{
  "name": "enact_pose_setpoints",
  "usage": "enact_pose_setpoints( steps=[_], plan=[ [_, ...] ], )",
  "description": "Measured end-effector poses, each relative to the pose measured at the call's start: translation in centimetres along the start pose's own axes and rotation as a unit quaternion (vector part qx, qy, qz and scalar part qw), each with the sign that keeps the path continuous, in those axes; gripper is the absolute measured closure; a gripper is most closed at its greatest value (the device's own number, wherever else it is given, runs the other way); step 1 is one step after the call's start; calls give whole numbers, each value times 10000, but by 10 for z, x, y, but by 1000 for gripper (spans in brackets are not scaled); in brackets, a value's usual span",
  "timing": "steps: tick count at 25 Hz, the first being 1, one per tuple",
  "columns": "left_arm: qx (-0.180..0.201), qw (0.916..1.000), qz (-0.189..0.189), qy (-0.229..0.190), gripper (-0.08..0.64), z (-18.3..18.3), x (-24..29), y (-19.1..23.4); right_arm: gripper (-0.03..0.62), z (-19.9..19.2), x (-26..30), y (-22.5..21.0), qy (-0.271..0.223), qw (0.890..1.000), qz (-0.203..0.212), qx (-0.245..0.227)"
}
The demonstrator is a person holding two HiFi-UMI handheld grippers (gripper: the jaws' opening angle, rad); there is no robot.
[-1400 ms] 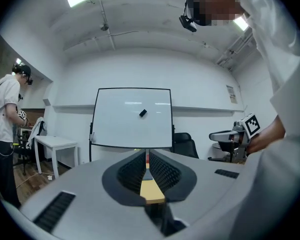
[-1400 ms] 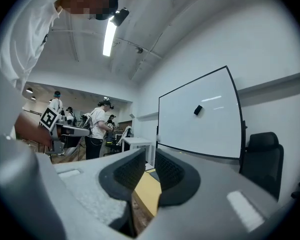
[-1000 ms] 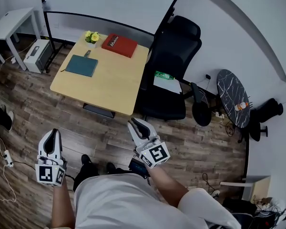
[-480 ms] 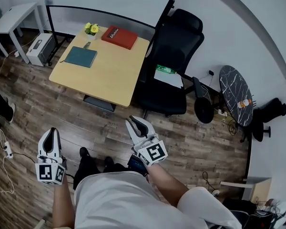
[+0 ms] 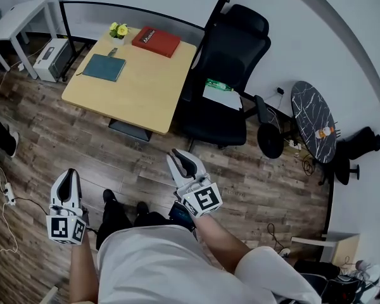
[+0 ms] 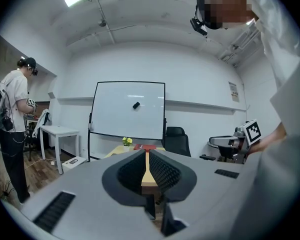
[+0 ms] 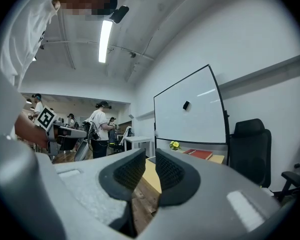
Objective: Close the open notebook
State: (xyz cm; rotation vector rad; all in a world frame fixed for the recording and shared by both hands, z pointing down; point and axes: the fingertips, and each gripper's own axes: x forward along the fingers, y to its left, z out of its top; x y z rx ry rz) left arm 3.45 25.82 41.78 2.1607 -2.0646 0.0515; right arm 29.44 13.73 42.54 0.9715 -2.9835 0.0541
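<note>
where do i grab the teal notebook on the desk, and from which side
Probably its thin left edge: the teal notebook lies flat close to the table's left rim in the head view, so level jaws could slide onto it from there. The black chair blocks the right side.

No writing is legible here. The red book [image 5: 156, 42] on the tabletop [image 5: 145, 90] carries white lettering, too small to read.
</note>
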Motion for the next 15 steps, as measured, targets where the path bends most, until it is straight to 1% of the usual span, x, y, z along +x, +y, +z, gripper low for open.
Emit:
enact_pose_setpoints(
  steps=[7, 15],
  plan=[
    [23, 9999, -113, 25, 532, 2, 2, -10, 531, -5, -12, -7, 44, 9999, -120, 38],
    [41, 9999, 2, -99, 532, 9, 7, -1, 531, -2, -7, -10, 39, 9998, -205, -64]
  ],
)
